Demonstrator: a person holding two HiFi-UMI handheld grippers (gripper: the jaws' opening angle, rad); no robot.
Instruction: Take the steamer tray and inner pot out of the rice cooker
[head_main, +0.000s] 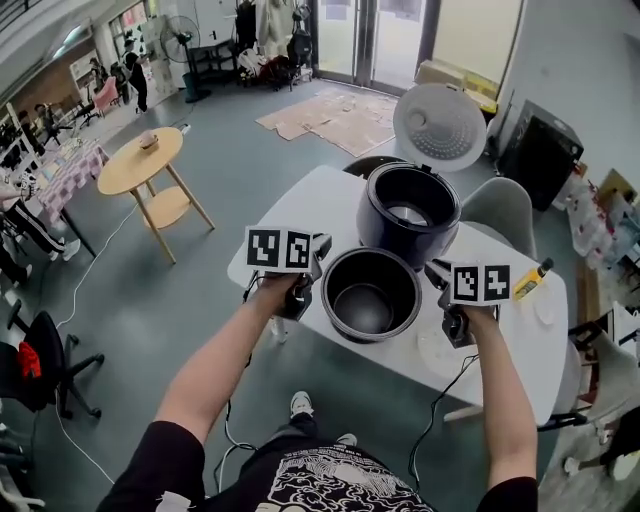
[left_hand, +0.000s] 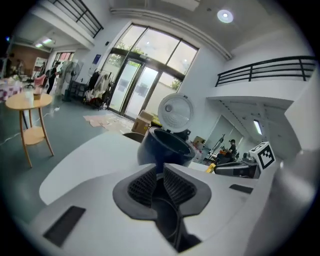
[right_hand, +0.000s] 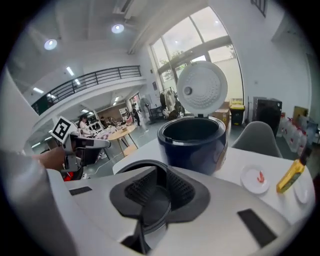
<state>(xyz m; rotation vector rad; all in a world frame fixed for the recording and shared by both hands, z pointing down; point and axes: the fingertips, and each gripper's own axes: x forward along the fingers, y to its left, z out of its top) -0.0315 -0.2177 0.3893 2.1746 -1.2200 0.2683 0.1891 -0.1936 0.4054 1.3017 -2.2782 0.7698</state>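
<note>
The dark round inner pot (head_main: 370, 293) hangs in the air in front of the rice cooker (head_main: 408, 212), held by its rim from both sides. My left gripper (head_main: 322, 262) is shut on the left rim and my right gripper (head_main: 436, 272) on the right rim. In the left gripper view the ribbed pads (left_hand: 142, 185) pinch the thin rim (left_hand: 167, 217). The right gripper view shows the same grip (right_hand: 161, 186) on the pot's edge (right_hand: 152, 210). The dark blue cooker (right_hand: 192, 140) stands empty with its white lid (head_main: 440, 125) raised. A pale round tray-like thing (head_main: 437, 350) lies under my right hand.
The white table (head_main: 300, 215) carries the cooker, a small white plate (right_hand: 255, 179) and a yellow object (right_hand: 290, 176) at the right. A grey chair (head_main: 500, 210) stands behind the table. A round wooden side table (head_main: 145, 165) is on the floor to the left.
</note>
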